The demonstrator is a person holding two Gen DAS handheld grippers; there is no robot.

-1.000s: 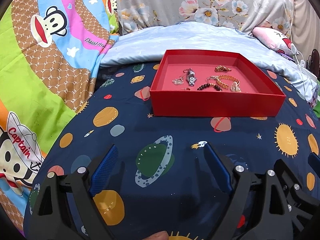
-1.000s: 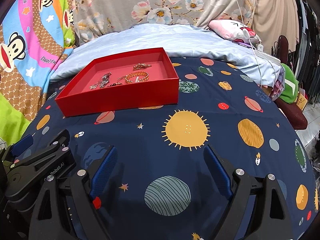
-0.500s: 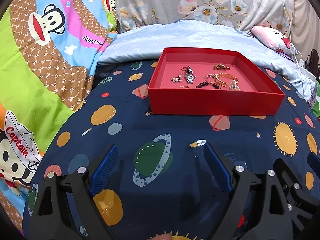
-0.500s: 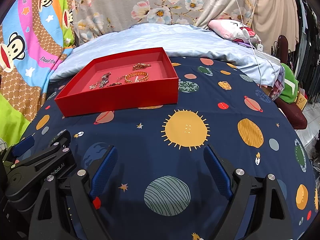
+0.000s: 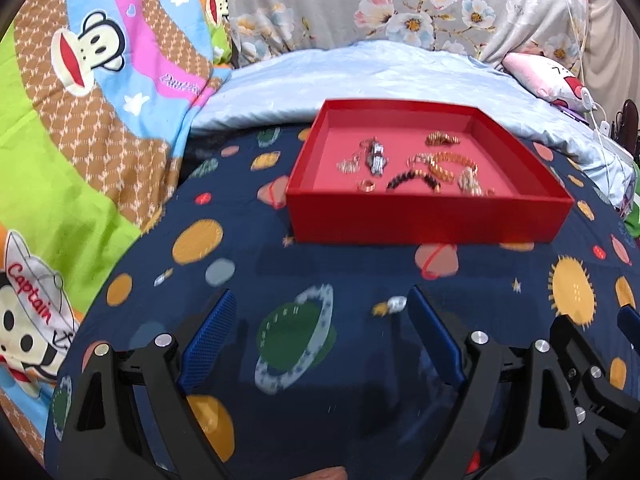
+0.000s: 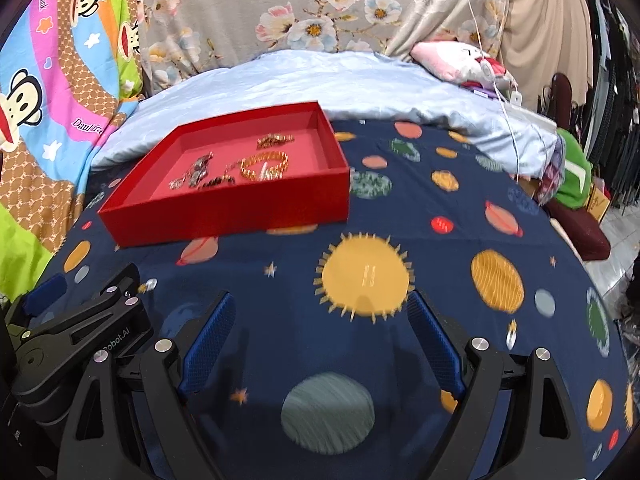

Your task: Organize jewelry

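A shallow red tray (image 5: 428, 218) sits on the navy planet-print bedspread, also in the right wrist view (image 6: 232, 212). Inside lie a silver watch (image 5: 377, 157), a gold bracelet (image 5: 448, 164), a dark bead bracelet (image 5: 412, 178), a small gold chain (image 5: 440, 139) and a ring (image 5: 366, 187). My left gripper (image 5: 320, 312) is open and empty, hovering over the bedspread in front of the tray. My right gripper (image 6: 320, 316) is open and empty, to the right of and in front of the tray. The left gripper's body (image 6: 80, 328) shows at lower left in the right wrist view.
A pale blue quilt (image 5: 360, 76) lies behind the tray. A cartoon monkey blanket (image 5: 80, 120) is at left. A pink plush (image 6: 460, 62) and white cable (image 6: 492, 80) are at back right. The bed edge drops off at right (image 6: 600, 248).
Both grippers have moved slightly forward towards the tray, which now looks a little larger. Both stay open and empty.
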